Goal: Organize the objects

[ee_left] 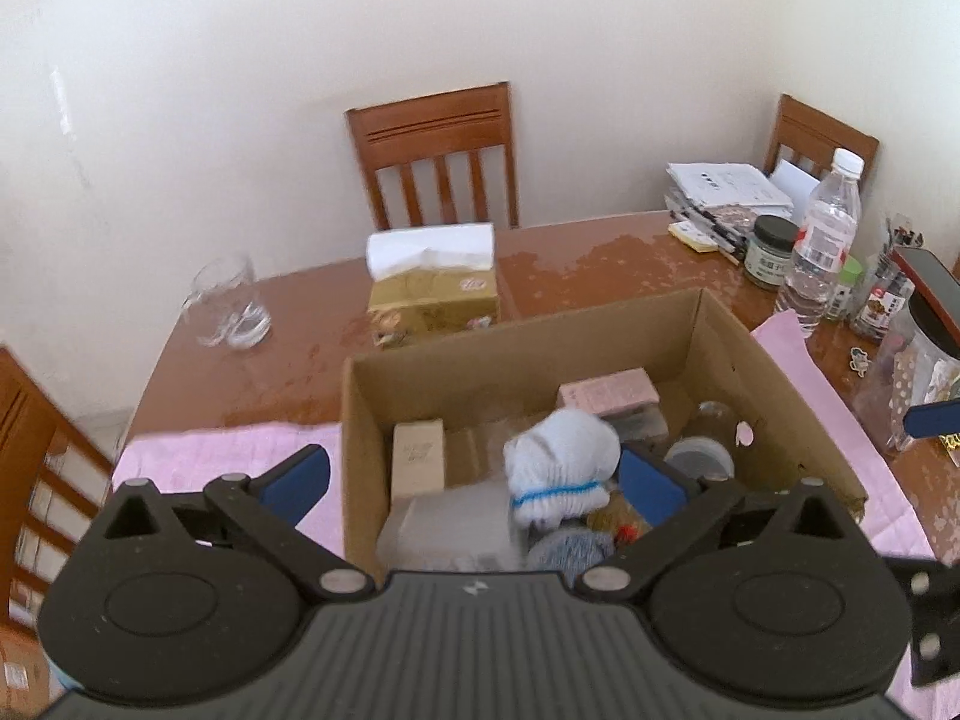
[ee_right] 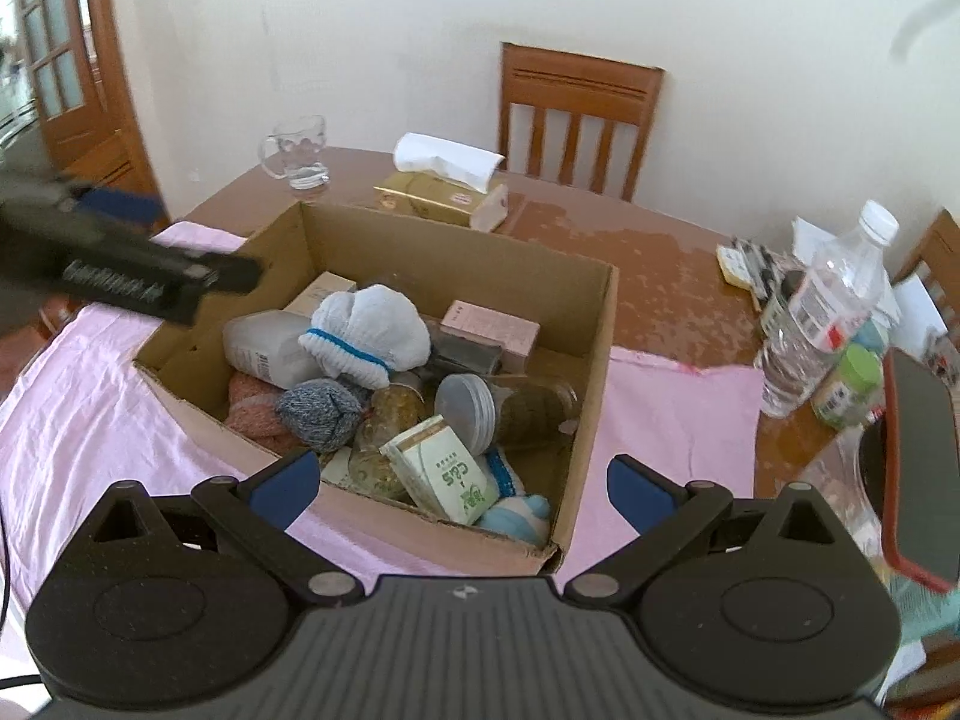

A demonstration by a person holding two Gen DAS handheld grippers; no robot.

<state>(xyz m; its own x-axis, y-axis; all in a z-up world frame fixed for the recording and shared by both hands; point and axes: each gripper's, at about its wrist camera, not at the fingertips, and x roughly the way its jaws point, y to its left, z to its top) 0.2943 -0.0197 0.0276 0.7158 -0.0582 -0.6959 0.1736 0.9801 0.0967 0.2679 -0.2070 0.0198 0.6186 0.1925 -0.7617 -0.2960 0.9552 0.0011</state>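
An open cardboard box [ee_left: 774, 372] [ee_right: 594, 360] sits on a pink cloth and holds a white sock bundle with a blue stripe [ee_left: 561, 465] [ee_right: 366, 330], a grey sock ball [ee_right: 321, 411], a white plastic bottle [ee_right: 264, 348], a pink carton [ee_left: 606, 393] [ee_right: 489, 327], a green-and-white carton [ee_right: 447, 471], and jars with a grey lid [ee_right: 465, 405]. My left gripper [ee_left: 474, 483] hangs open over the box's near-left edge. My right gripper [ee_right: 462, 489] is open above the box's near corner, holding nothing. The left gripper's body [ee_right: 120, 276] shows at left in the right wrist view.
On the brown table stand a tissue box [ee_left: 432, 282] [ee_right: 444, 186], a glass mug [ee_left: 231, 306] [ee_right: 297, 153], a water bottle [ee_left: 822, 240] [ee_right: 822, 306], small jars [ee_left: 771, 249], papers [ee_left: 726, 186] and a red-edged container [ee_right: 918, 462]. Wooden chairs [ee_left: 438, 150] [ee_right: 579, 114] stand behind.
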